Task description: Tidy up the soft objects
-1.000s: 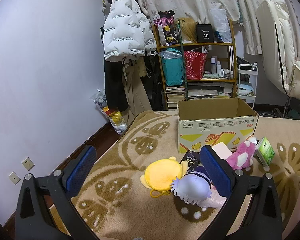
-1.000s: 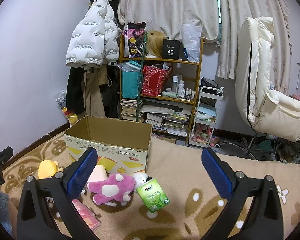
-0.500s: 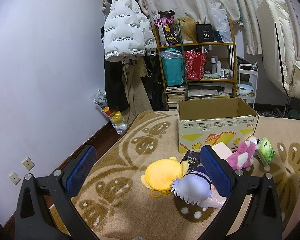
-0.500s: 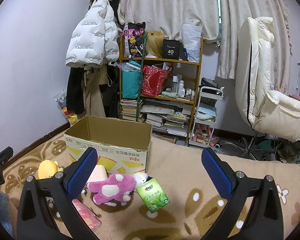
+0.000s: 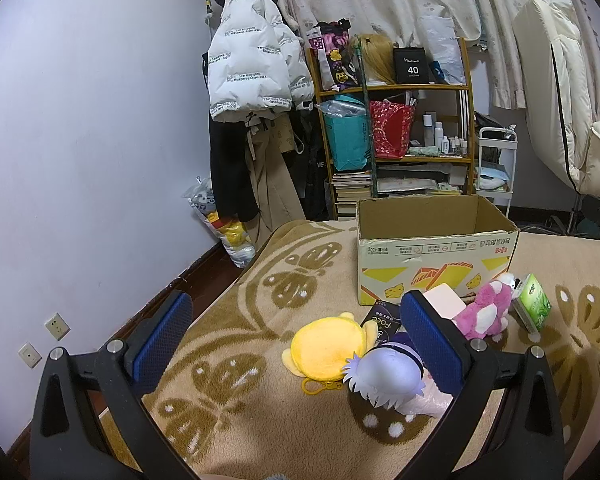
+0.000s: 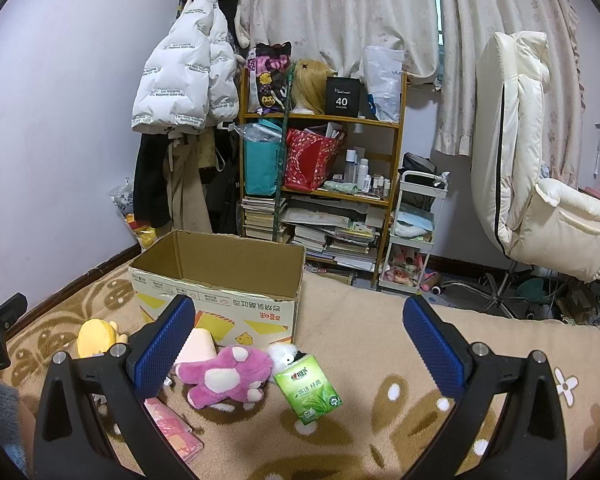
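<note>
An open cardboard box [image 5: 436, 252] stands on the beige blanket; it also shows in the right wrist view [image 6: 220, 284]. In front of it lie a yellow plush [image 5: 326, 348], a purple-haired doll [image 5: 384, 374], a pink plush bear [image 6: 226, 376], a small white plush [image 6: 284, 354], a pink sponge block [image 6: 198, 346] and a green tissue pack [image 6: 308, 388]. My left gripper [image 5: 296, 340] is open and empty above the blanket, near the yellow plush. My right gripper [image 6: 296, 344] is open and empty, above the pink bear and tissue pack.
A black "Face" packet [image 5: 382, 322] lies by the box. A pink packet [image 6: 172, 428] lies at the near left. A cluttered shelf [image 6: 320, 184], hanging coats [image 6: 180, 128], a white cart [image 6: 414, 232] and a cream chair [image 6: 540, 184] stand behind.
</note>
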Demonstrator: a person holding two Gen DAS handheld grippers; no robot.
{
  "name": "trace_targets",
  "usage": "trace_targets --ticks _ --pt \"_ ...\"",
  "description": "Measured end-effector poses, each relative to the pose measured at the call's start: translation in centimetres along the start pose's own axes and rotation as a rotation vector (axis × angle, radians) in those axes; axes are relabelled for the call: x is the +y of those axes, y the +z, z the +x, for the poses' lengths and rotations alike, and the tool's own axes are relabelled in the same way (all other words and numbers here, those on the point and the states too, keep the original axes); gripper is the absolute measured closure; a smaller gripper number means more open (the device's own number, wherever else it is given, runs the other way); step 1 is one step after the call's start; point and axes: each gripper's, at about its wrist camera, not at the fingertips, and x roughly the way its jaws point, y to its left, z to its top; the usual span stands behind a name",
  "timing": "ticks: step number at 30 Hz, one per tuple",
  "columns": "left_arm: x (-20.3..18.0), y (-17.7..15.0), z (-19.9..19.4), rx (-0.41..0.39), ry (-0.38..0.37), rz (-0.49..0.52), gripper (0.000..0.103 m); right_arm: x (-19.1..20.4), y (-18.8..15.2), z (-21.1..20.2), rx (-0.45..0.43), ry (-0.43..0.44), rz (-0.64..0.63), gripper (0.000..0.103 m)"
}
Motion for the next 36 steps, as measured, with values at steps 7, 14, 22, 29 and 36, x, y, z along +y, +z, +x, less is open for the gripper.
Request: trace_targets --ticks 7,14,22,29,36 --pt "0.4 -0.4 0.3 0.0 0.0 0.0 0.0 0.0 0.0 0.0 0.001 0.0 -0.002 0.0" --pt "0.3 -0.5 0.3 0.001 -0.011 0.002 0.0 0.0 0.0 0.0 0.004 0.003 0.004 0.0" --pt "0.1 -0.4 0.7 0.029 -0.028 0.005 0.0 -1.4 -0.6 0.8 0.039 0.018 0.07 0.0" --pt "0.0 -0.4 1.8 0.074 -0.018 0.002 0.0 -2.7 -0.7 2.7 0.131 -0.014 0.119 0.0" --pt "0.6 -0.4 3.7 0.139 -0.04 -0.041 0.0 -4.1 -1.5 5.8 0.269 0.004 0.191 0.0"
